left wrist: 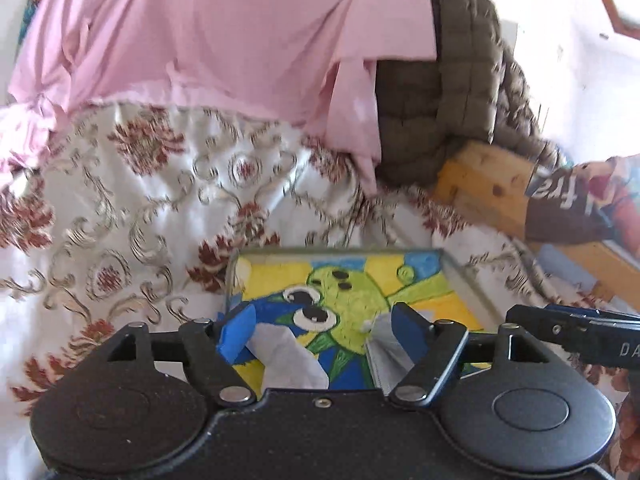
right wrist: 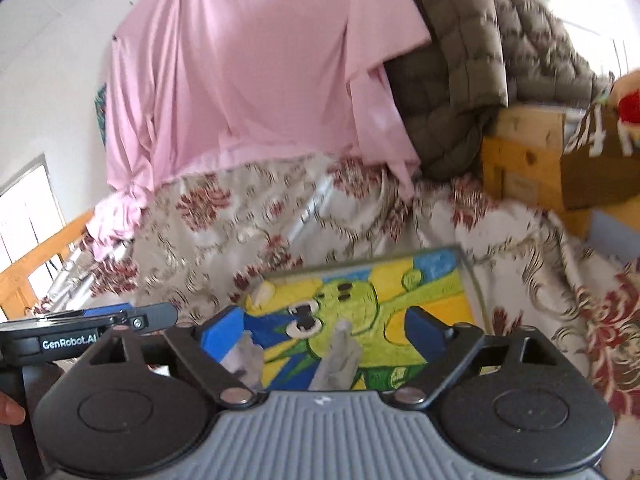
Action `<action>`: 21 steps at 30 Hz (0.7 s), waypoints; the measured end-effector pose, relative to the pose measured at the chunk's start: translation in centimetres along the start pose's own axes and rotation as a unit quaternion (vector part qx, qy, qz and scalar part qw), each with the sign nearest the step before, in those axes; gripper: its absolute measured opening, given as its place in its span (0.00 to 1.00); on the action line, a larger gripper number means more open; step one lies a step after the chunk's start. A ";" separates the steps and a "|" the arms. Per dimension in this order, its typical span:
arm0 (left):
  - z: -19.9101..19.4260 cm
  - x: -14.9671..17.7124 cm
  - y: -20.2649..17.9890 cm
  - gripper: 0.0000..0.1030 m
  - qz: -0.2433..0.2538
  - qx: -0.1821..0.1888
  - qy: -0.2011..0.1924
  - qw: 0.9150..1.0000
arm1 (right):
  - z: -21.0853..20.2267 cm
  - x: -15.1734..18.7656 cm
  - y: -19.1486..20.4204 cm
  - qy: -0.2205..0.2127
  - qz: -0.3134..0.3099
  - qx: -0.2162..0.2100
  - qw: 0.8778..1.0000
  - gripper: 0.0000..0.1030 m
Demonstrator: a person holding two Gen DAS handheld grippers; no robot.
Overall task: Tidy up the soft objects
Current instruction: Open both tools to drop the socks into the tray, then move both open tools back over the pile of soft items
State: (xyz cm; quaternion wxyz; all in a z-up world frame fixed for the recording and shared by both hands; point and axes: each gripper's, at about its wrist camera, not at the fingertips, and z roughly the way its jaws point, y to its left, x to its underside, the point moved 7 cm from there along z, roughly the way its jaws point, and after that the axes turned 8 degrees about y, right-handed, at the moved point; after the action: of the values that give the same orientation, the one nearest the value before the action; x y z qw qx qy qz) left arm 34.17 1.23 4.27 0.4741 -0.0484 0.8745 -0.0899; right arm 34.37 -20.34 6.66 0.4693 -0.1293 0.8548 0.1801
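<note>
**Both grippers open over a painted panel on a floral bedspread**

A cream bedspread with dark red flowers and grey-gold scrolls (left wrist: 132,200) covers the whole near surface. On it, near the cameras, lies a flat rectangular panel painted in yellow, green and blue with a cartoon creature (left wrist: 352,284). Farther back a large pink cloth garment (left wrist: 208,36) lies spread over the bedspread, its right edge overlapping an olive-brown quilted padded blanket (left wrist: 448,92) bunched at the far right. Just right of the blanket stands a yellow knotty-pine wooden frame (left wrist: 480,184), and white walls close the room behind.

The left gripper (left wrist: 320,332) hangs with its blue-padded jaws wide, holding nothing; the panel shows between and beyond them. The right gripper (right wrist: 324,336) is likewise spread wide and empty above the same panel.

The left wrist view alone shows a printed dark brown item with white lettering (left wrist: 576,196) against the frame. The right wrist view alone shows a bright window (right wrist: 24,216) at the far left, an orange wooden rail (right wrist: 48,248) below it, and a brown cardboard box (right wrist: 592,168) on the pine frame.
</note>
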 end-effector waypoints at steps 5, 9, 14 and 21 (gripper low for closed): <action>-4.2 0.4 -0.1 0.90 -0.009 0.002 -0.021 1.000 | -4.2 0.2 1.4 -0.042 -0.006 0.007 0.999 0.99; -7.1 1.4 -0.3 0.95 -0.006 -0.002 -0.034 0.999 | -6.9 1.1 2.1 -0.063 0.002 0.010 0.998 1.00; -10.1 3.0 -0.4 0.99 -0.007 -0.004 -0.042 0.999 | -9.7 2.9 2.7 -0.079 0.017 0.003 0.997 1.00; -13.5 5.1 -0.8 0.99 -0.007 -0.008 -0.048 0.999 | -13.1 5.2 3.8 -0.113 0.004 0.016 0.993 1.00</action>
State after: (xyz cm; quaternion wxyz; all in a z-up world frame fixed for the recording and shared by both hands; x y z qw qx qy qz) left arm 20.09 1.10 7.41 0.5143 -0.0627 0.8512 -0.0841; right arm 20.29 -22.82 9.44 0.5642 -0.0970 0.7995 0.1817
